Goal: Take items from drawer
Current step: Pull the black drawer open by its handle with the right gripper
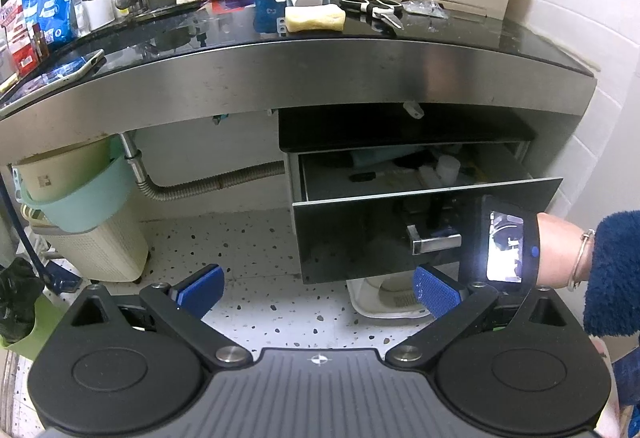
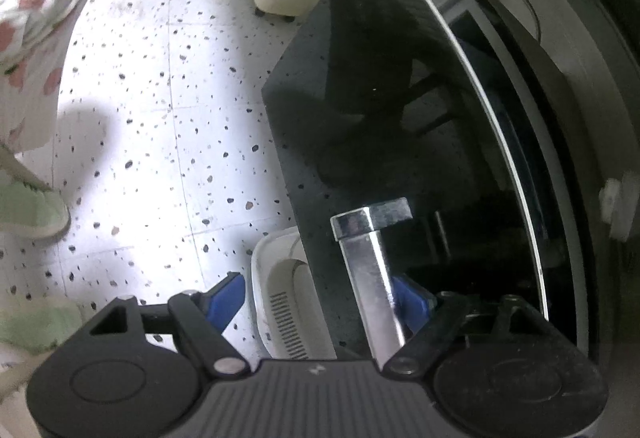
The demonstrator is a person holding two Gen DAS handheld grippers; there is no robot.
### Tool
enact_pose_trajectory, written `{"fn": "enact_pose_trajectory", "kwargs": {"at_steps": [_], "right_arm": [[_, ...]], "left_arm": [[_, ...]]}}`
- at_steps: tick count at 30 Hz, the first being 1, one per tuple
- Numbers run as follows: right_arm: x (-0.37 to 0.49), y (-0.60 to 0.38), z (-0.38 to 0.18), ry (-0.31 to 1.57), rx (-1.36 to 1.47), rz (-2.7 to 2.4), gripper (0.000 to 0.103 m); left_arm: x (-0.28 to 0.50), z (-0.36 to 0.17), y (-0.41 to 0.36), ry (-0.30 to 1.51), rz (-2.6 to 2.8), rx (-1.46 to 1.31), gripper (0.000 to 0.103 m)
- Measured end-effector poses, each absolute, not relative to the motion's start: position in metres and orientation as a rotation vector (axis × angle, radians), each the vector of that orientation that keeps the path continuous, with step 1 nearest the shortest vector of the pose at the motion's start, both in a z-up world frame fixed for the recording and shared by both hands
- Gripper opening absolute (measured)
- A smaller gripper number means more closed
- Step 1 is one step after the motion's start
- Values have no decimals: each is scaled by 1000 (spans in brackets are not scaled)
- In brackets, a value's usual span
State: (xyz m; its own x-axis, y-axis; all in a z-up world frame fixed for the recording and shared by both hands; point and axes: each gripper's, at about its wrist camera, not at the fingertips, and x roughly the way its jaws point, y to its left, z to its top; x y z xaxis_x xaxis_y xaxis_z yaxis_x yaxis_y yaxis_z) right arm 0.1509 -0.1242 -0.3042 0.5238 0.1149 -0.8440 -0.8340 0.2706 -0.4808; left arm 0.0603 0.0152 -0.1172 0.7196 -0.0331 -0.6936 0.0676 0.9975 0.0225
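Observation:
A black glass-fronted drawer (image 1: 360, 234) under the counter stands pulled partly out. Inside I see a white cup (image 1: 447, 167), a dark flat item (image 1: 362, 177) and other clutter. Its chrome handle (image 1: 436, 241) shows in both views. My left gripper (image 1: 318, 290) is open and empty, low in front of the drawer. My right gripper (image 2: 320, 298) is open, with the chrome handle (image 2: 372, 278) passing between its blue pads; the right pad (image 2: 410, 302) sits behind the handle. The right gripper's body (image 1: 504, 246) shows at the drawer front in the left view.
The black counter (image 1: 160, 38) carries scissors (image 1: 372, 8), a yellow sponge (image 1: 316, 18), a phone (image 1: 76, 68) and bottles. A cream laundry bin (image 1: 100, 238) with a teal basket stands at left. A white tray (image 1: 384, 298) lies on the speckled floor under the drawer.

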Motion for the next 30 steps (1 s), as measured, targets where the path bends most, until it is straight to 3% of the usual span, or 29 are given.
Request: {"fn": "enact_pose_trajectory", "kwargs": {"at_steps": [11,24,30], "right_arm": [[142,-140,-274,812,-908,704,79],[144,-197,-222,782,-143,330,81],[150,-194,-235,797,-24,196,81]], "left_arm": [[66,-123,20,792,-49,41,102],[57,-124,19,771,-93,34,102],[52,-121,22,756,-101,32,102]]}}
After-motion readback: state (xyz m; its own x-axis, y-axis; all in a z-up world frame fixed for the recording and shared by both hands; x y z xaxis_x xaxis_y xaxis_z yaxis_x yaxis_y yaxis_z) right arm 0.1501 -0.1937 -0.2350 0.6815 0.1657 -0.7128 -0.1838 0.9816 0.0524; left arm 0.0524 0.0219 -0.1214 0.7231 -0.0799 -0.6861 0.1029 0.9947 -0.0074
